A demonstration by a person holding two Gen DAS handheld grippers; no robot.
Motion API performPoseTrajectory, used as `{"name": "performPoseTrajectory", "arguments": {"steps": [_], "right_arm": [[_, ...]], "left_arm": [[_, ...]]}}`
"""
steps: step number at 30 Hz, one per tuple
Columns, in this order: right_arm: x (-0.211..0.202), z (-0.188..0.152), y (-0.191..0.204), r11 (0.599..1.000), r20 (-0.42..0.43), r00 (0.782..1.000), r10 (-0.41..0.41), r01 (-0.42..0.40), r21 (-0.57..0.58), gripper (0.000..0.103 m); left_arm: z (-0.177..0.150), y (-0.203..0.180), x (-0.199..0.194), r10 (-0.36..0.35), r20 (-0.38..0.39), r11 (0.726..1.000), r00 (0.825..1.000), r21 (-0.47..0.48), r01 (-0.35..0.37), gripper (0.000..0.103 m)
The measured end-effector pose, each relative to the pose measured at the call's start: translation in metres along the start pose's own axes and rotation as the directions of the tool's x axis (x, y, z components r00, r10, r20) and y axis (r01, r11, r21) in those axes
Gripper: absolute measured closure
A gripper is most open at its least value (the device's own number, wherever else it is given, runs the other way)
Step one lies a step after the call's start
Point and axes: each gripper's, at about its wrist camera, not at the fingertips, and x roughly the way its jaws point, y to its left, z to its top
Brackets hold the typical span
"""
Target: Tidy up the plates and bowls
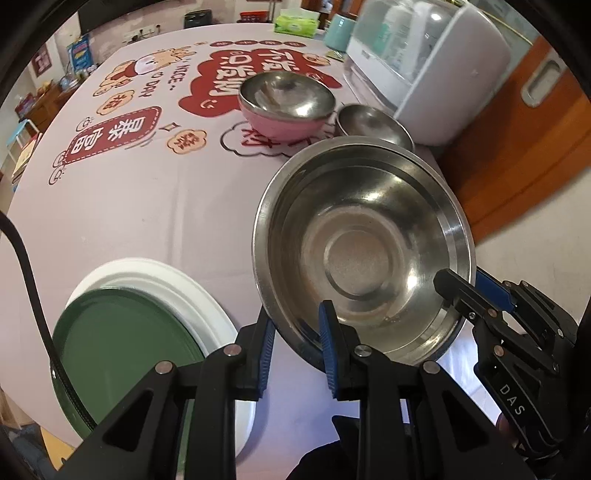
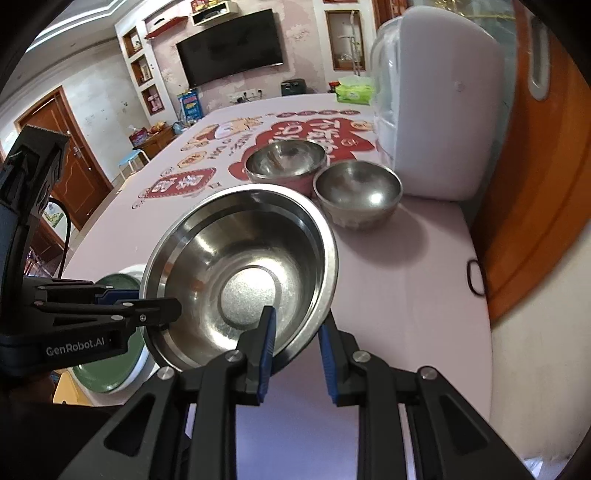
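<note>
A large steel bowl (image 1: 364,243) is held tilted above the table, gripped at its rim from two sides. My left gripper (image 1: 297,332) is shut on its near-left rim; it shows in the right wrist view (image 2: 159,301). My right gripper (image 2: 295,334) is shut on the bowl (image 2: 243,273) at its near-right rim; it shows in the left wrist view (image 1: 458,291). A pink bowl with a steel inside (image 1: 286,103) and a small steel bowl (image 1: 371,123) stand behind. A green plate (image 1: 122,354) lies on a white plate (image 1: 184,291) at the near left.
A white appliance (image 1: 424,62) stands at the table's right edge, close to the small bowl. A green tissue pack (image 1: 295,24) and a teal cup (image 1: 340,31) are at the far end. An orange door (image 2: 535,184) is on the right. A black cable (image 1: 26,266) hangs left.
</note>
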Motion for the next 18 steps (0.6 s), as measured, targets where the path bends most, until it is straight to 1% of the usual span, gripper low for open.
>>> {"name": "performPoseTrajectory", "arguments": {"steps": [6, 12, 18], "right_arm": [[-0.004, -0.024, 0.005, 0.999, -0.045, 0.999, -0.028, 0.028, 0.014, 0.08], [-0.002, -0.047, 0.012, 0.999, -0.104, 0.994, -0.03, 0.033, 0.022, 0.08], [0.004, -0.068, 0.014, 0.999, -0.158, 0.987, -0.021, 0.027, 0.032, 0.079]], "left_arm": [[-0.023, -0.004, 0.006, -0.018, -0.072, 1.0, 0.997, 0.019, 0.019, 0.081], [-0.048, 0.001, 0.015, -0.038, -0.132, 0.999, 0.991, 0.001, 0.038, 0.081], [-0.069, 0.005, 0.023, -0.042, -0.179, 0.999, 0.983, -0.011, 0.041, 0.081]]}}
